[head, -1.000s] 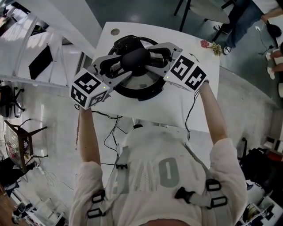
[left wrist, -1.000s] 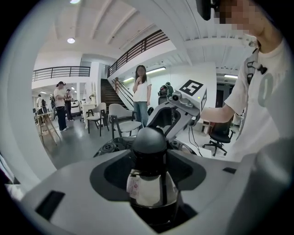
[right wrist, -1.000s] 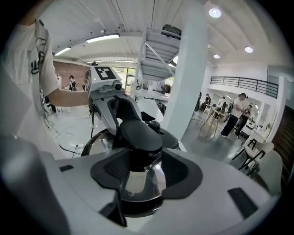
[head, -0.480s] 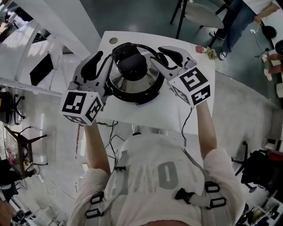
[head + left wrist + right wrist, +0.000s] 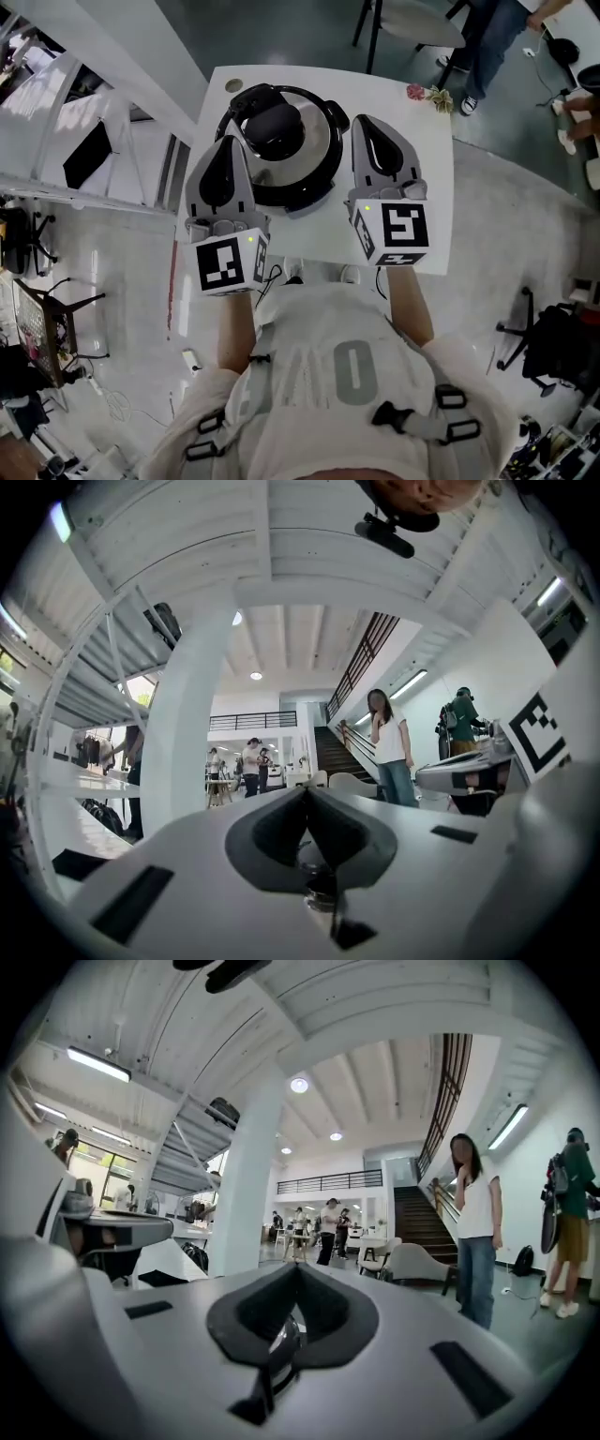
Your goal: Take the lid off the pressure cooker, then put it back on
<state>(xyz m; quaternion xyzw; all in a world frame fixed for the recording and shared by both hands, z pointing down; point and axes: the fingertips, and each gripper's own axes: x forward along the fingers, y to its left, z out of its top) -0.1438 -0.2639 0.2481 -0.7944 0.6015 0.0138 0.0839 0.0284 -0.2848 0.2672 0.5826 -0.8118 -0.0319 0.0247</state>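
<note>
- Two white hand-held grippers flank a round steel-and-black pressure cooker [image 5: 314, 173], which stands on the white rectangular table [image 5: 319, 234].
- On the pot sits the domed steel lid [image 5: 317, 141], with its black knob [image 5: 274, 127] at the middle.
- At the cooker's left edge, the left gripper [image 5: 225, 142] has just closed its jaws: the black pads meet with nothing between them.
- Just right of the cooker, the right gripper [image 5: 368, 122] has likewise just closed its jaws together, empty.
- Both gripper views look out level across a bright hall where people [image 5: 473, 1232] stand.
</note>
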